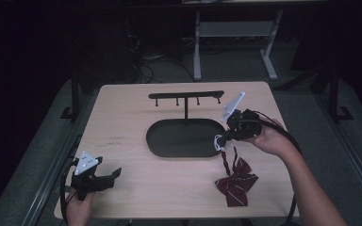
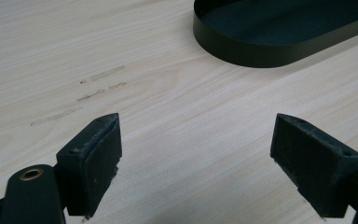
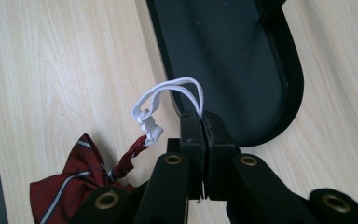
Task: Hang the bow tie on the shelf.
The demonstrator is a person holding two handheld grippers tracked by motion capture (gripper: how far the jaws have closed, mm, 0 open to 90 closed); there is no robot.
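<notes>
A dark red striped bow tie lies on the wooden table near its front right; its red strap runs up to a white elastic loop. My right gripper is shut on that white loop at the right end of the black oval tray. In the right gripper view the elastic loop arches out from between the pressed jaws, a white clasp joins it to the bow tie. My left gripper rests open at the front left, its pads wide apart over bare wood.
A black stand with a crossbar of several hooks rises from the back of the tray. The tray's rim lies ahead of the left gripper. Table edges run close to both hands; a white desk frame stands beyond.
</notes>
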